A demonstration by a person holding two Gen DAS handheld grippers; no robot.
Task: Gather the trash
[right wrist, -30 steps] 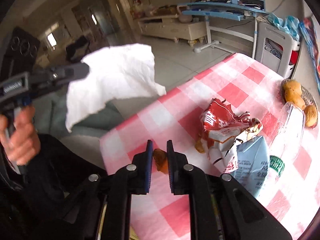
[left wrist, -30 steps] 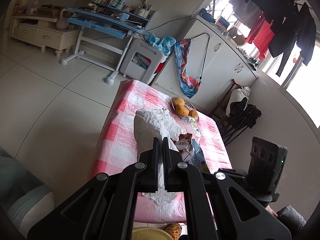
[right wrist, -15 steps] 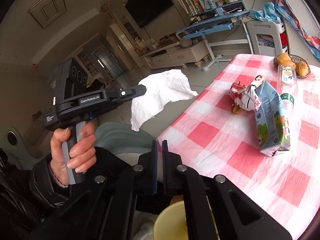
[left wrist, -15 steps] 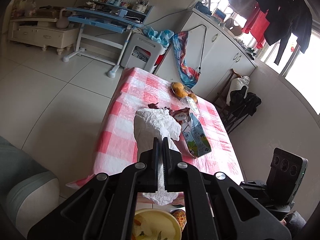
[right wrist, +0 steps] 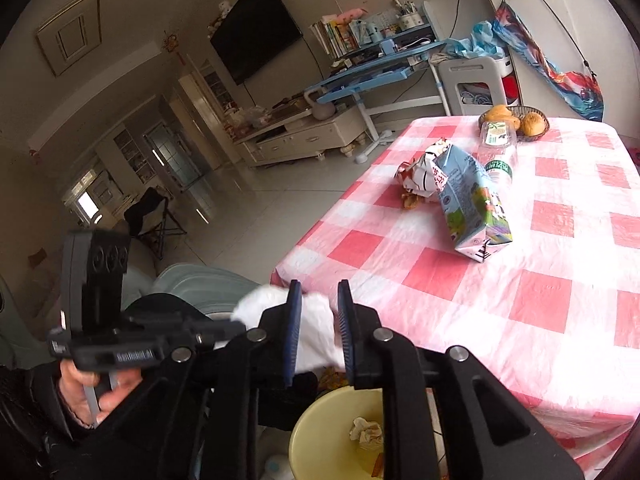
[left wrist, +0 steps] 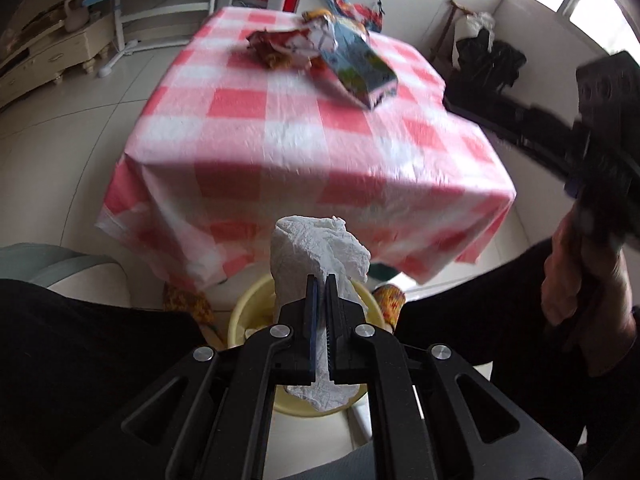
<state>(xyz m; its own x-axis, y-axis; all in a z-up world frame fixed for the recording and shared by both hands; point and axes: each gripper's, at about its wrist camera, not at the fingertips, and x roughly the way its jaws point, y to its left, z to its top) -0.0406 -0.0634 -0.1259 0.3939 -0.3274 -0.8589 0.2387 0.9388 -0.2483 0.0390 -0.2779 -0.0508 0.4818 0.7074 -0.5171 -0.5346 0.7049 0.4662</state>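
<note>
White crumpled tissue (left wrist: 320,252) sits pinched in the left gripper (left wrist: 320,280), its jaws nearly closed, held over the yellow bin (right wrist: 320,432) beside the checked table (right wrist: 540,300); the right gripper (right wrist: 318,292) is opening with nothing held, while a milk carton (right wrist: 472,204) and snack wrapper (right wrist: 420,176) lie on the table

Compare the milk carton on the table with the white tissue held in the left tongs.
The milk carton is printed and boxy; the tissue is plain white and crumpled. The carton lies on the tablecloth; the tissue hangs over the yellow bin, clamped in the left tongs.
</note>
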